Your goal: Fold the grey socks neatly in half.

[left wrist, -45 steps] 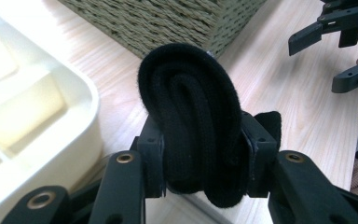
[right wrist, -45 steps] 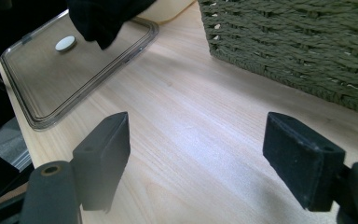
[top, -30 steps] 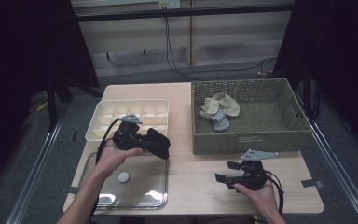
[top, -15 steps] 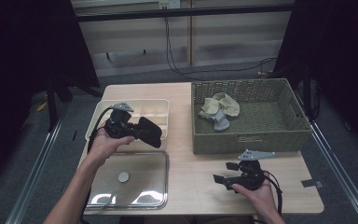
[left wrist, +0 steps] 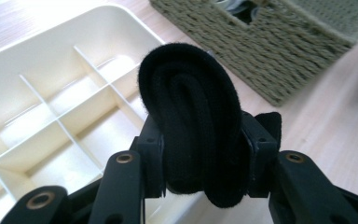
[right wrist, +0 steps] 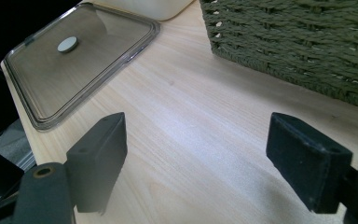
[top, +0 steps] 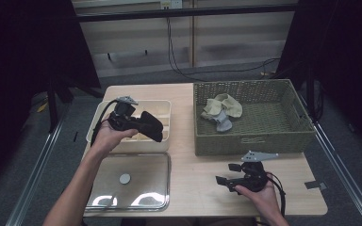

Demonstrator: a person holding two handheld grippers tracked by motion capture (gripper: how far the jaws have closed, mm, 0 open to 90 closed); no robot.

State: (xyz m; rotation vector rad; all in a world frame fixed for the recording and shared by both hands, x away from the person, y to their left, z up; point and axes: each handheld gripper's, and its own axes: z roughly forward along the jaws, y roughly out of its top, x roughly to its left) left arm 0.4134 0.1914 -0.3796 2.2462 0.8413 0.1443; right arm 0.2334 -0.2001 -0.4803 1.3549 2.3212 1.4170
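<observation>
Black and soft, the rolled sock (left wrist: 191, 140) sits clamped between the jaws of our left hand-held gripper (top: 143, 126), hanging over the cream divided tray (top: 162, 107), probably so we can drop it into a compartment. Our right hand-held gripper (top: 226, 175) rests with jaws apart on the pale wooden tabletop (top: 198, 183), near the woven basket (top: 264, 141) and clear lid (top: 141, 188). Dark curtains surround us.

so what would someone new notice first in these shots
Probably the rolled black fabric bundle clamped in the left gripper, held above the cream plastic divided tray on the table's left. Next, the green woven basket on the right with pale cloths inside, and the open right gripper near the front edge.
</observation>
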